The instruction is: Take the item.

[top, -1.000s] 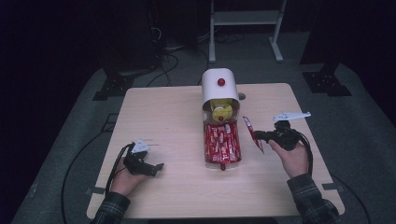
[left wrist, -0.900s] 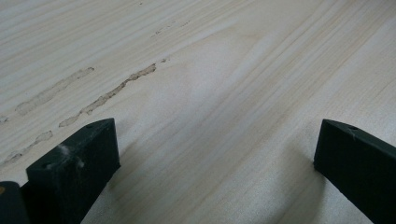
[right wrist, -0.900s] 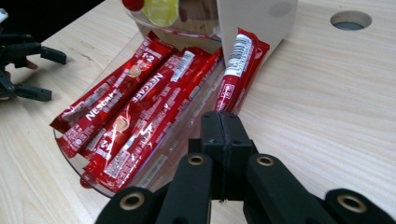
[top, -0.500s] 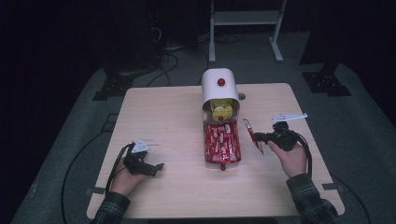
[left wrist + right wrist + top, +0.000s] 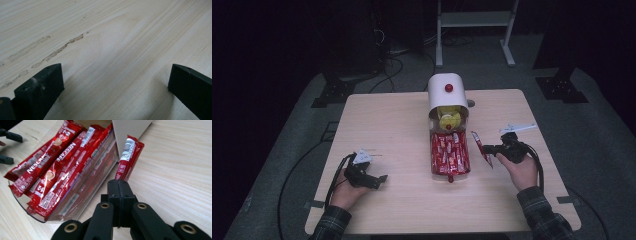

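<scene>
A clear tray (image 5: 432,159) (image 5: 82,202) holds several red Nescafé stick packets (image 5: 449,152) (image 5: 60,162) in front of a white dispenser (image 5: 447,92) with a red knob. My right gripper (image 5: 488,149) (image 5: 121,185) is shut on one red stick packet (image 5: 480,146) (image 5: 128,157), holding it just right of the tray and above the table. My left gripper (image 5: 381,180) (image 5: 115,82) rests open at the table's front left, with bare wood between its jaws.
The wooden table (image 5: 397,125) has open surface on the left and at the front. A small grey part (image 5: 470,103) sticks out to the right of the dispenser. Dark stands, cables and a white frame (image 5: 472,20) lie on the floor behind the table.
The right gripper has moved slightly toward the front with the stick packet in it. The left gripper has not moved.
</scene>
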